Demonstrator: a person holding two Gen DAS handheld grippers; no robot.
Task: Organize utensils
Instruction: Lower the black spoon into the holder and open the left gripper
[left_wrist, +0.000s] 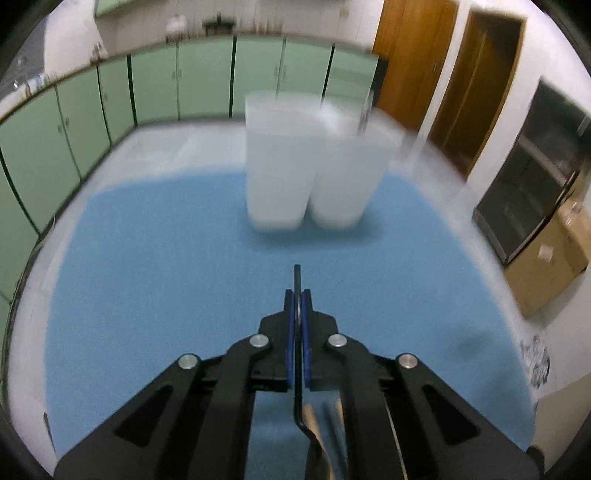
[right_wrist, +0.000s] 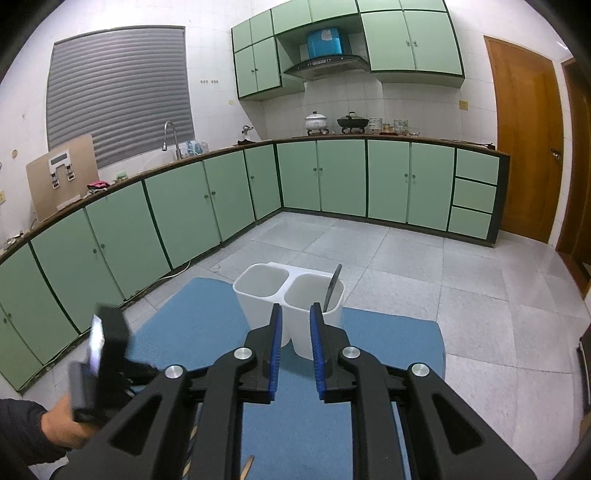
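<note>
Green kitchen cabinets ring a tiled floor where a blue mat (right_wrist: 388, 336) carries a white two-cup holder (right_wrist: 258, 295). One utensil (right_wrist: 332, 286) already leans in its right cup. The left hand-held gripper (left_wrist: 296, 295) is clamped tight on a thin black utensil handle (left_wrist: 296, 275); the right hand-held gripper (right_wrist: 295, 314) hangs slightly parted and empty. Best to carry the handle over a cup, tip it upright, then let go only once inside the rim.

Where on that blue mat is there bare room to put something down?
The blue mat lies bare left of the white two-cup holder, and bare again between the holder and the right gripper. It is crowded at the holder's right cup, where a utensil stands, and under the grippers, where wooden sticks lie.
</note>
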